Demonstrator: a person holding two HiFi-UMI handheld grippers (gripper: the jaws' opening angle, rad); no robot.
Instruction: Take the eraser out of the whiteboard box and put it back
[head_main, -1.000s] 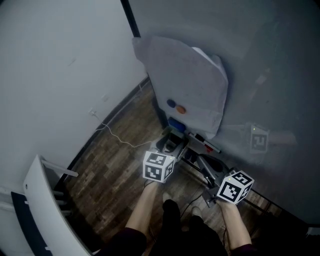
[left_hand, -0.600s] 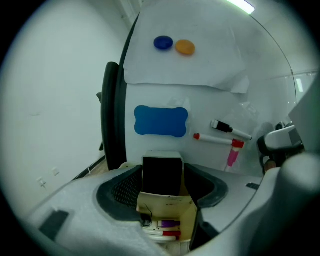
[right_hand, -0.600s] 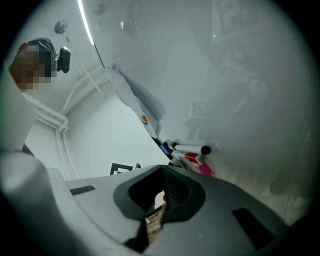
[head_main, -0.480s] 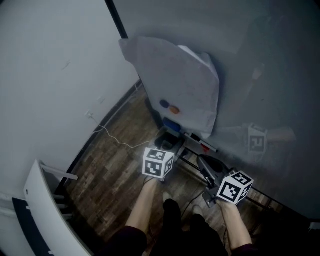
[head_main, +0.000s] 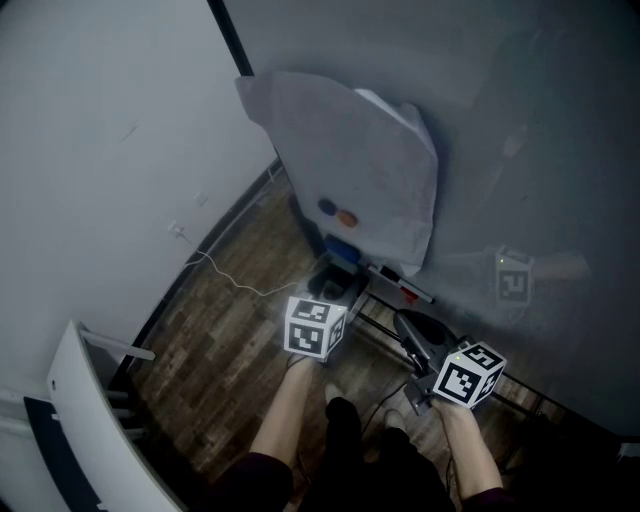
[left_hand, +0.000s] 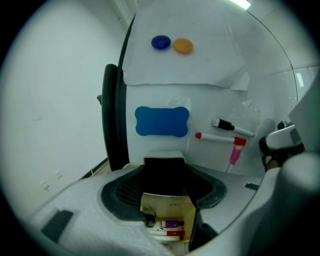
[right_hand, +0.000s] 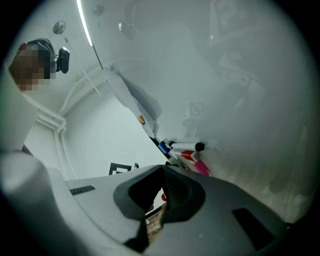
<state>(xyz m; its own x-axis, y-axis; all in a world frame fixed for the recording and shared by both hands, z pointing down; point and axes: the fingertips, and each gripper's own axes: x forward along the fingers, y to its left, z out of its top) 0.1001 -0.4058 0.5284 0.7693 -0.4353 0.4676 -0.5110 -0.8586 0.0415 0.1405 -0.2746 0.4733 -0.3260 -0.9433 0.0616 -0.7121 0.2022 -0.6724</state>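
Left gripper view showed the left tool (left_hand: 164, 176) pinching the black eraser (left_hand: 163, 166), which sat directly above the open whiteboard box (left_hand: 176, 205). The box held markers (left_hand: 170, 228). Right gripper view showed the right tool (right_hand: 161, 175) pressed together with nothing between its jaws, close to the whiteboard (right_hand: 240, 125).

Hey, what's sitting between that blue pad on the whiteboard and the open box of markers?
A black block with a pale top, clamped in the jaws of the left gripper. The left gripper view shows it.
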